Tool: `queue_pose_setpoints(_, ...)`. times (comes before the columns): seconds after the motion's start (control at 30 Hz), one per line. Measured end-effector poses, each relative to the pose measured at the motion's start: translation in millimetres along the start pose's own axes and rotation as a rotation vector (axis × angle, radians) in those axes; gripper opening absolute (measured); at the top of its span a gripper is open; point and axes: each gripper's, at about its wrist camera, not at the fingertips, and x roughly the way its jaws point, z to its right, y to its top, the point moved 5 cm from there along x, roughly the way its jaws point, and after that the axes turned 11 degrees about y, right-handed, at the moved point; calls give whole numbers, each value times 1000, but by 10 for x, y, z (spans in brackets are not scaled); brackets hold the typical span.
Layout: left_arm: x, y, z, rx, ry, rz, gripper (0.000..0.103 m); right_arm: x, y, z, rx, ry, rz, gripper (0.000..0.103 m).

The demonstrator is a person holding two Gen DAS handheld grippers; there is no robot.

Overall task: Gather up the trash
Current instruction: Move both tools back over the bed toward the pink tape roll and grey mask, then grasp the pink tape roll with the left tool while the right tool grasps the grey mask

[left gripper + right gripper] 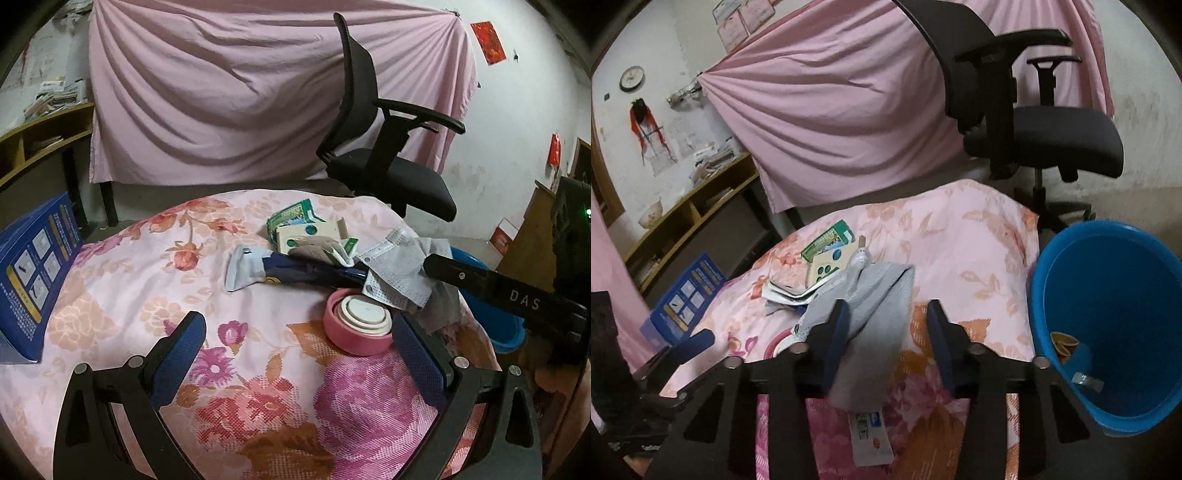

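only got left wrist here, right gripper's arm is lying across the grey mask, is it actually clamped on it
Observer: No. From the right wrist view, the right gripper is open. The grey mask lies between its fingers, against the left one only.
Operator: ok, i only see a sliver of the blue bin, anything in it
Observer: Yes. The blue bin holds a brown scrap and a small clear wrapper near its bottom.
Operator: anything poking out under the mask on that side
Observer: A white printed piece sticks out below the mask toward the camera. I cannot tell whether it is a tube or a packet.
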Motion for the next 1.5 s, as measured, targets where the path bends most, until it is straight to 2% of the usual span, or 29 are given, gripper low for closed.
queue_pose_setpoints(0.13,40,-8,68,33,-13,-18,98,-12,-15,67,42,33,-3,14)
queue_pose_setpoints(0.27,100,-20,122,61,-19,-42,98,-38,-11,111,71,61,6,9)
queue_pose_setpoints(0.63,250,-58,270,131,-33,-99,98,-141,28,110,49,42,47,7)
queue_pose_setpoints(0.73,317,-54,319,143,-47,-118,93,-169,40,126,44,33,58,7)
queue_pose_setpoints(0.8,367,-52,354,149,-61,-134,85,-185,39,116,37,23,64,7)
queue_pose_setpoints(0.87,417,-50,388,157,-70,-151,81,-201,42,117,28,15,69,7)
queue_pose_setpoints(1.0,482,-48,464,186,-58,-170,68,-216,44,133,25,13,73,7)
queue_pose_setpoints(1.03,485,-50,479,196,-53,-169,66,-214,44,125,25,12,73,7)
queue_pose_setpoints(1.1,485,-49,512,212,-48,-163,55,-226,50,141,25,11,74,7)
queue_pose_setpoints(1.13,482,-53,524,220,-45,-160,52,-233,53,148,24,11,74,7)
queue_pose_setpoints(1.5,343,-42,501,232,13,-74,52,-295,54,147,1,12,84,7)
